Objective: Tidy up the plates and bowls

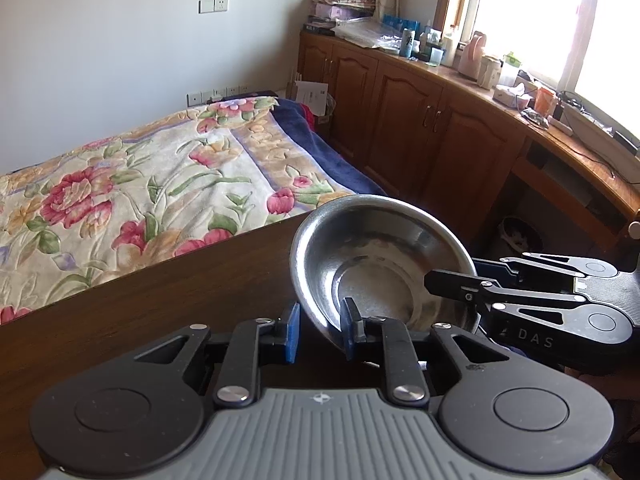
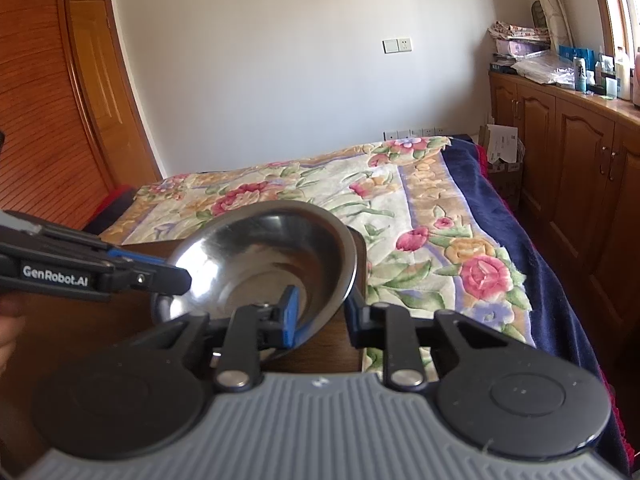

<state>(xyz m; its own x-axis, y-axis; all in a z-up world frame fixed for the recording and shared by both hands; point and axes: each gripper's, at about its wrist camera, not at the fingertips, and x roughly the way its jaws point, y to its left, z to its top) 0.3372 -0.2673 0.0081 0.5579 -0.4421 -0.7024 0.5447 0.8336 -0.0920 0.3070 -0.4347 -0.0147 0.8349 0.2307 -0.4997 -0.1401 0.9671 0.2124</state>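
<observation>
A steel bowl (image 1: pixel 376 256) hangs tilted over the dark wooden table (image 1: pixel 160 300), near its far right corner. My left gripper (image 1: pixel 322 330) straddles the bowl's near wall, one blue pad outside and one finger inside, and is shut on it. From the right, my right gripper (image 1: pixel 460 274) clamps the opposite rim. In the right wrist view the same bowl (image 2: pixel 264 248) sits between the right gripper's (image 2: pixel 322 320) narrow-set fingers, and the left gripper (image 2: pixel 182 278) reaches in at its left rim. A second steel rim (image 2: pixel 160 306) peeks out beneath it.
Beyond the table edge lies a bed with a floral blanket (image 1: pixel 140 184). Wooden cabinets (image 1: pixel 400 128) with a cluttered top run along the right wall under a window. A wooden wardrobe (image 2: pixel 48 120) stands on the left. A hand (image 2: pixel 8 336) shows at the left edge.
</observation>
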